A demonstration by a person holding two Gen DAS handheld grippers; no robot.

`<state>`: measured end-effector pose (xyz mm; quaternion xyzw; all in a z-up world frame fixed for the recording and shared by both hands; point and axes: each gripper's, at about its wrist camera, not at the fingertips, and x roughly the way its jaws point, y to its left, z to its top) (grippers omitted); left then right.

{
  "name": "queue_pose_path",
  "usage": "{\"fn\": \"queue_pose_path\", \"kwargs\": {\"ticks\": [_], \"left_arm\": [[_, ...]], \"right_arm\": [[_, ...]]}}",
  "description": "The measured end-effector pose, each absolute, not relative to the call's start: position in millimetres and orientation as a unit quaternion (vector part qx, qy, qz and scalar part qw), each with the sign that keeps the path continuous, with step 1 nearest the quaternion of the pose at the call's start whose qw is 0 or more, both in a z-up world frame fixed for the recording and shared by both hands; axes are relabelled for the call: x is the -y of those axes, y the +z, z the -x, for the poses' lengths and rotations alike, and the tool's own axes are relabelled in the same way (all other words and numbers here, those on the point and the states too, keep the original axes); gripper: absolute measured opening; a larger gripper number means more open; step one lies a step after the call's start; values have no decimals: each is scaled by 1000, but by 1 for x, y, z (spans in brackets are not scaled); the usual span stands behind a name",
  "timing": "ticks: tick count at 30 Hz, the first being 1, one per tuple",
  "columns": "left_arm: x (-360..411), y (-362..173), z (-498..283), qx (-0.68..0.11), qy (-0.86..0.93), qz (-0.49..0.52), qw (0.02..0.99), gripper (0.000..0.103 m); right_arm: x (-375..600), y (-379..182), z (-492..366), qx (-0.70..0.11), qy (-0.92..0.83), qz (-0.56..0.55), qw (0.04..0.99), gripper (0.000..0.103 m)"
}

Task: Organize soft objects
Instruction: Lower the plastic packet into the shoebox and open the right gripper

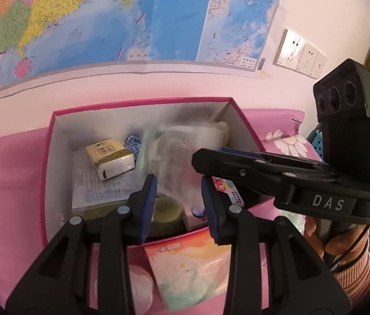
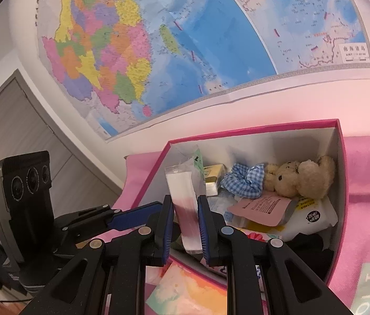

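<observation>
Right gripper (image 2: 185,229) is pinching a clear plastic packet (image 2: 185,210) by its lower half, pads pressing both flat faces; the packet is standing upright over the box's near-left corner. It's reading as light, floppy and slick: the top is already leaning toward 1 o'clock. I'd judge a grip near the stiffer sealed edge safer than mid-film, which will slide.

Left gripper (image 1: 178,204) is sitting nearly closed with nothing visibly between the pads, hovering over the near wall of the box (image 1: 51,157). Just below it, outside the box at 6 o'clock, a colourful pouch (image 1: 193,270) is lying on the pink bedding (image 1: 9,183).

Inside the box, near to far: green roll (image 1: 166,207), printed sheet (image 1: 98,189), tissue pack (image 1: 110,161), checked cloth (image 2: 242,181) and teddy bear (image 2: 303,176) at the far wall around 1 o'clock. All soft and squashable, no breakage risk; the bear is bulky, so take it by the body.

Room: the box is crowded on the right and at the far end; the free floor is toward 10 o'clock near the tissue pack. The box walls are tall and thin cardboard and will snag a low sweep. The two grippers are working close together, so collision is a risk. Wall map (image 2: 185,39) well behind.
</observation>
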<state>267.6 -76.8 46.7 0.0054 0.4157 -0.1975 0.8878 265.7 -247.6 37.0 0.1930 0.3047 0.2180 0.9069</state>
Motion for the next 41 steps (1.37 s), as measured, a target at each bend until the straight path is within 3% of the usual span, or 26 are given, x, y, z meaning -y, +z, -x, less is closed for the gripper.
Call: {"fn": "queue_pose_path", "kwargs": {"ticks": [8,11,14,15,17,19,22,27,41], "left_arm": [[74,41,-268,-421,-182,-5,889,37],[72,43,-261,-414,-183,-6,892,41],[67,48,-248,-399,-177,-8,900,52],[65,50,-243,-393,-176,-8,902,60],[60,55,-231,-378,-171,-6,910,72],[55,60,-214,-358,-168,-6,918,85],[47,66,-188,-330,-157,0,931,101],[28,60,-152,-323,-122,11,939,102],[17,21,-99,-365,-39,-3,930,102]], "right_arm": [[253,26,-268,-319,172,-191,912,23],[258,24,-262,-316,157,-190,916,31],[260,27,-253,-308,149,-185,921,41],[260,29,-249,-305,144,-180,924,44],[257,32,-237,-295,143,-166,930,55],[251,37,-220,-283,133,-144,939,74],[241,40,-190,-268,125,-109,949,86],[220,27,-144,-259,91,-49,960,103],[187,-20,-90,-281,61,-23,957,103]]}}
